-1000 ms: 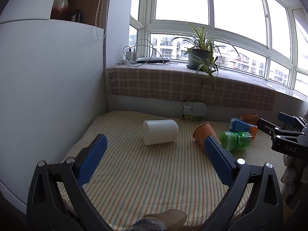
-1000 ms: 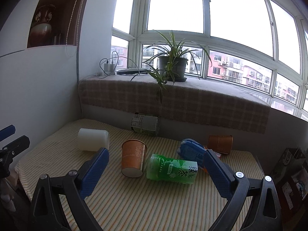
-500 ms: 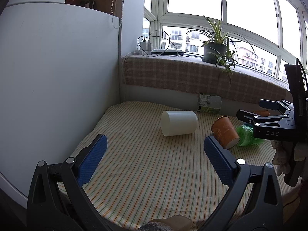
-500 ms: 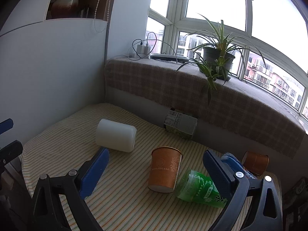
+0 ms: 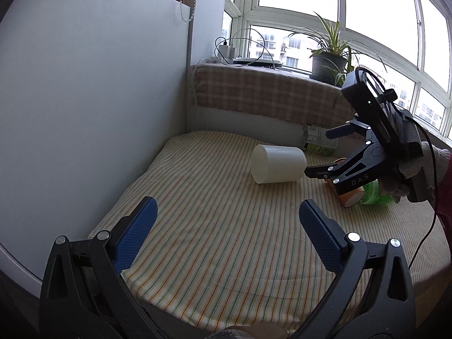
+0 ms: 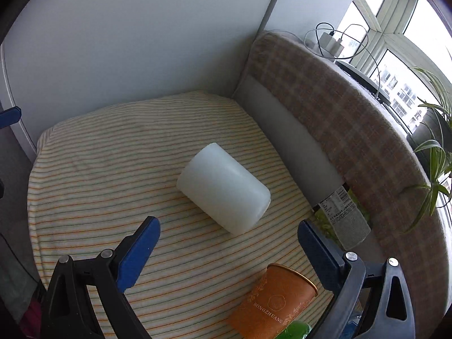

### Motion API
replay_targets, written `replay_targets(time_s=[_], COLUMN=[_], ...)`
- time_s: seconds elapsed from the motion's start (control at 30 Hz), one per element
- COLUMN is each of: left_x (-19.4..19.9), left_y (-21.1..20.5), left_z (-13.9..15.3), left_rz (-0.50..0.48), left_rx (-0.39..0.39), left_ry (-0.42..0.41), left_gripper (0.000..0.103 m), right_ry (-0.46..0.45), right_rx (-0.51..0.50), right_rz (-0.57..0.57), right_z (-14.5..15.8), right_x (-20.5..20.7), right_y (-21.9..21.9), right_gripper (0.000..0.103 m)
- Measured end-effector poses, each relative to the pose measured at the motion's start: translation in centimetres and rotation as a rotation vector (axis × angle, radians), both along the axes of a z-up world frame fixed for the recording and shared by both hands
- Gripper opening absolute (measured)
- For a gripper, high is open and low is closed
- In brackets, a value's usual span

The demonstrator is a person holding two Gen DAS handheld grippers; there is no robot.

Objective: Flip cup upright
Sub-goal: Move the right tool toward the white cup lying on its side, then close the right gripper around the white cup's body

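We see the white cup (image 6: 223, 188) lying on its side, just ahead of our right gripper (image 6: 228, 237), its long axis running diagonally across the jaws. Both grippers gape wide and empty; the left gripper (image 5: 226, 217) hangs farther back.

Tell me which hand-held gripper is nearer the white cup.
Right. The right hand-held gripper hovers open just beside the white cup; the left hand-held gripper sits open, farther back.

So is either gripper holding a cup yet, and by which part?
Nothing is held. The right gripper is open above the white cup, which lies on its side; the left gripper is open over bare cloth.
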State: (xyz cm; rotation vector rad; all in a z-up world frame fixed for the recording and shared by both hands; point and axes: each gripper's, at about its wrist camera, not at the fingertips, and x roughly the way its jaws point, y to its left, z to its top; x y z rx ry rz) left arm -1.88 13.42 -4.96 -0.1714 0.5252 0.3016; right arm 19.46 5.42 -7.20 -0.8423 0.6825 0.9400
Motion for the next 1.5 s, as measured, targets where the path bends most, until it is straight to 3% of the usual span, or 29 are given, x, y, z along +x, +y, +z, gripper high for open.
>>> replay_targets(time_s=[0.37, 0.67, 0.83, 1.17, 1.5], left_x=[0.0, -0.1, 0.0, -0.3, -0.8], left_y=[2.1, 3.6, 4.0, 4.4, 4.0], left_z=[-1.0, -1.4, -1.5, -1.6, -1.1], left_rz=[0.036, 0.069, 0.078, 0.098, 0.093], left_rx=[-0.034, -0.048, -0.056, -0.054, -0.041], left_ry=[0.023, 0.027, 0.029, 0.028, 0.016], left_gripper=[0.102, 0.102, 0.102, 0.102, 0.102], right_ry=[-0.077, -0.109, -0.112, -0.142, -0.103], right_rx=[-0.273, -0.374, -0.404, -0.402, -0.284], right_rz=[0.182, 0.22, 0.232, 0.229, 0.179], right_z=[-3.7, -5.9, -6.9, -7.3, -4.5], right_x=[1.5, 3.0, 3.1, 2.9, 2.1], right_y=[5.0, 7.1, 7.6, 7.8, 6.9], right_gripper=[0.099, 0.096, 0.087, 0.084, 0.08])
